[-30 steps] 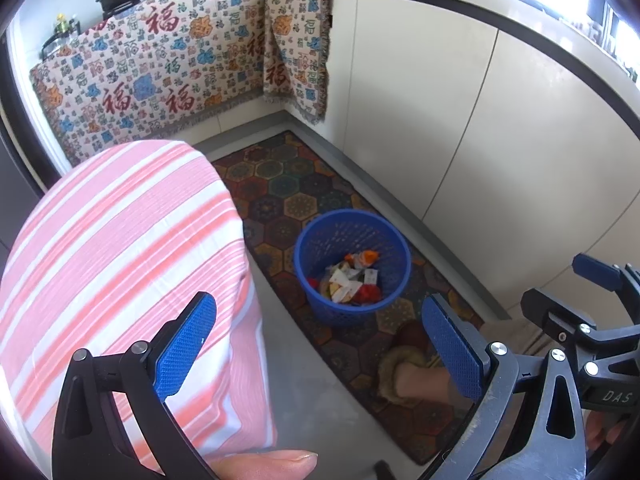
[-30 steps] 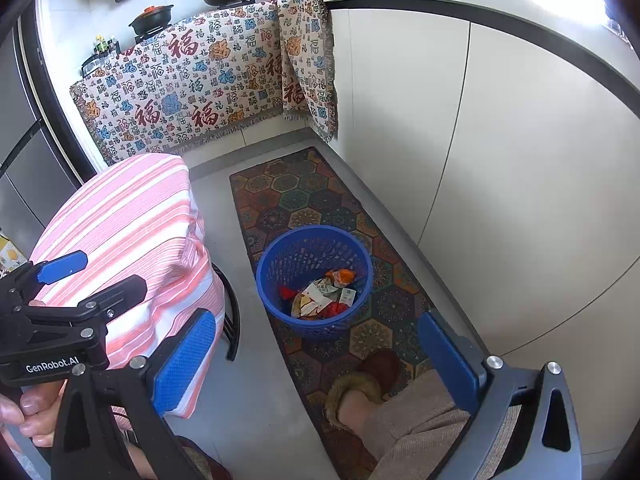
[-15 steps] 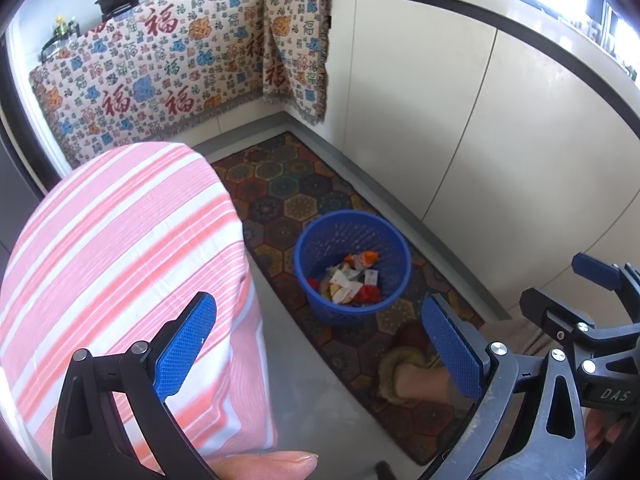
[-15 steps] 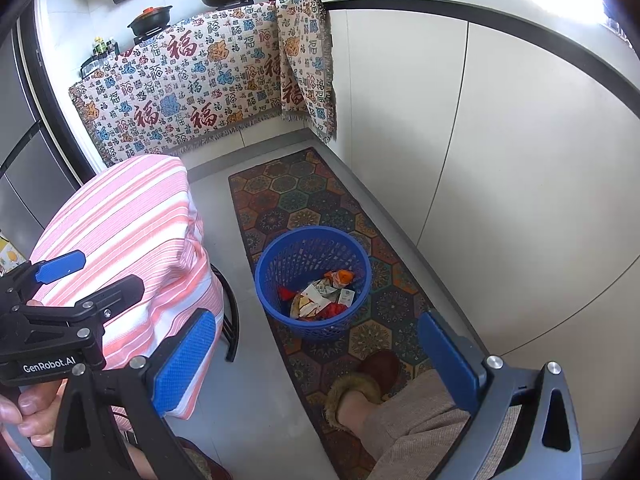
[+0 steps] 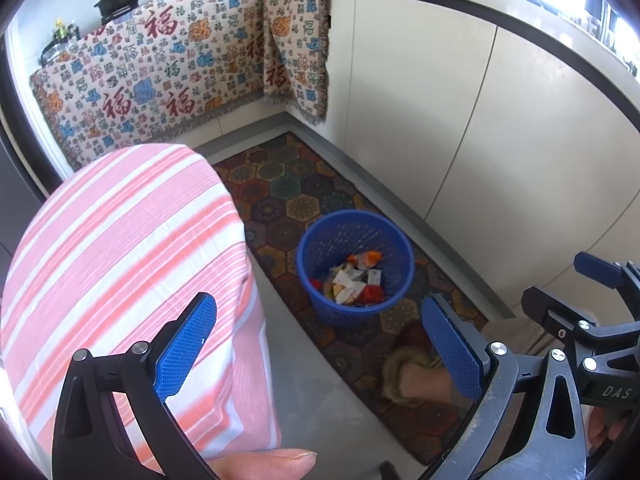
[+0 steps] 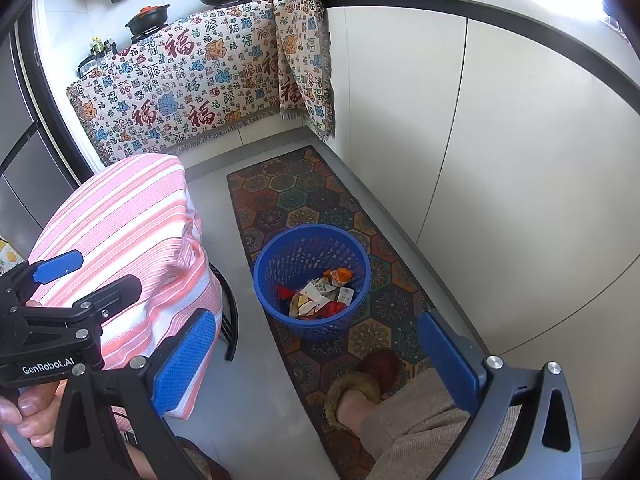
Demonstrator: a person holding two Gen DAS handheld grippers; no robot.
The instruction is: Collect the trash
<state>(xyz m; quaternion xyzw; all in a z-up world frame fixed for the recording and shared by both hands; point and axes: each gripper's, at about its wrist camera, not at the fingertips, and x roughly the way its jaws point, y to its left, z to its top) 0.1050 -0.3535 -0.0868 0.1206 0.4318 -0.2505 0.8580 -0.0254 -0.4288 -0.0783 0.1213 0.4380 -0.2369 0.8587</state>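
Note:
A blue mesh waste basket (image 5: 394, 248) stands on a patterned floor mat and also shows in the right wrist view (image 6: 276, 268). Inside lie crumpled wrappers (image 5: 352, 280), white, orange and red, seen too in the right wrist view (image 6: 320, 294). My left gripper (image 5: 320, 340) is open and empty, held high above the floor near the basket. My right gripper (image 6: 316, 354) is open and empty at a similar height. Each gripper shows at the edge of the other's view.
A stool or table under a pink striped cloth (image 5: 120, 260) stands left of the basket. White cabinets (image 6: 500, 160) run along the right. A patterned cloth (image 6: 192, 92) hangs at the back. The person's slippered foot (image 6: 360, 384) rests on the mat (image 6: 288, 196).

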